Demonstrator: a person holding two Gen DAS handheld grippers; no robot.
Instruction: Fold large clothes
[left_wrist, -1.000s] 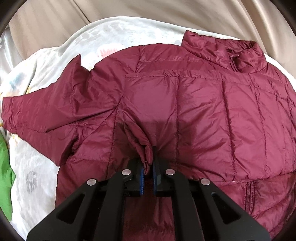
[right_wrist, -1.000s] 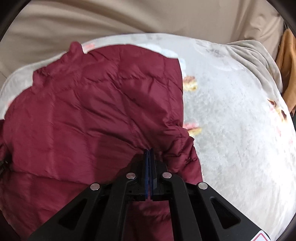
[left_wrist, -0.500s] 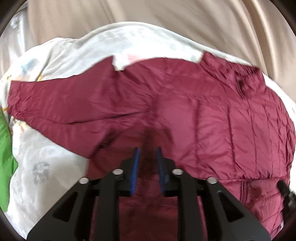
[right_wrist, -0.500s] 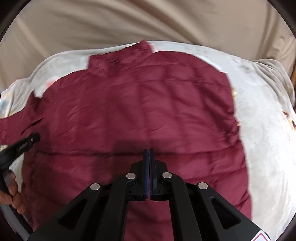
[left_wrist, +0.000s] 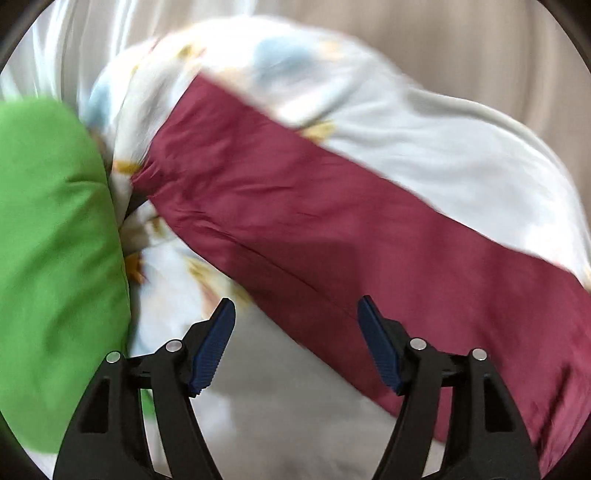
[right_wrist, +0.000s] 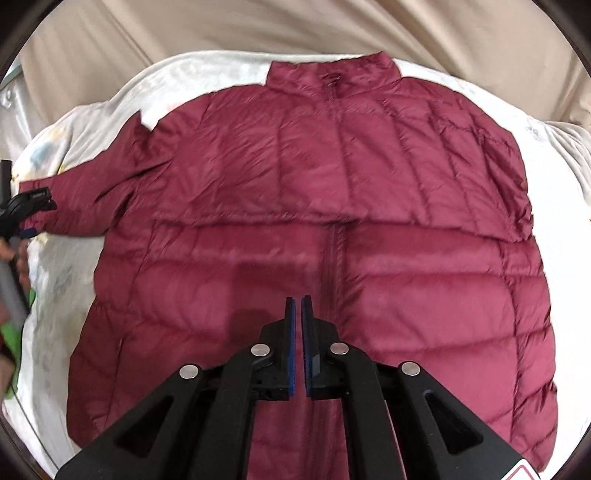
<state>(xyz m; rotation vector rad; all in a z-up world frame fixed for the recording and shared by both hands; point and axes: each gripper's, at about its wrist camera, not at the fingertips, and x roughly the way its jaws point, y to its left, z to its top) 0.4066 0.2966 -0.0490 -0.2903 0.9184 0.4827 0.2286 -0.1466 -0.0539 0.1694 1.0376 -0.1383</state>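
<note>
A dark red puffer jacket (right_wrist: 325, 229) lies flat on a white blanket (right_wrist: 554, 192) with faded pictures on it. The front faces up, with the zipper (right_wrist: 334, 266) running down the middle and the collar (right_wrist: 332, 74) at the far end. One sleeve (left_wrist: 332, 221) sticks out straight to the left side and lies across the blanket.

The left gripper (left_wrist: 295, 332) hangs just above that sleeve, near its lower edge. Its blue fingers (left_wrist: 212, 345) are spread wide apart and hold nothing. This view is blurry. A big green cloth (left_wrist: 51, 258) sits right beside the end of the sleeve, on the left, and covers that side of the blanket.

The right gripper (right_wrist: 298, 347) is above the lower middle of the jacket, just left of the zipper. Its fingers are almost pressed together, with only a thin gap, and nothing is between them.

Tan fabric (right_wrist: 295, 26) hangs behind the blanket.
</note>
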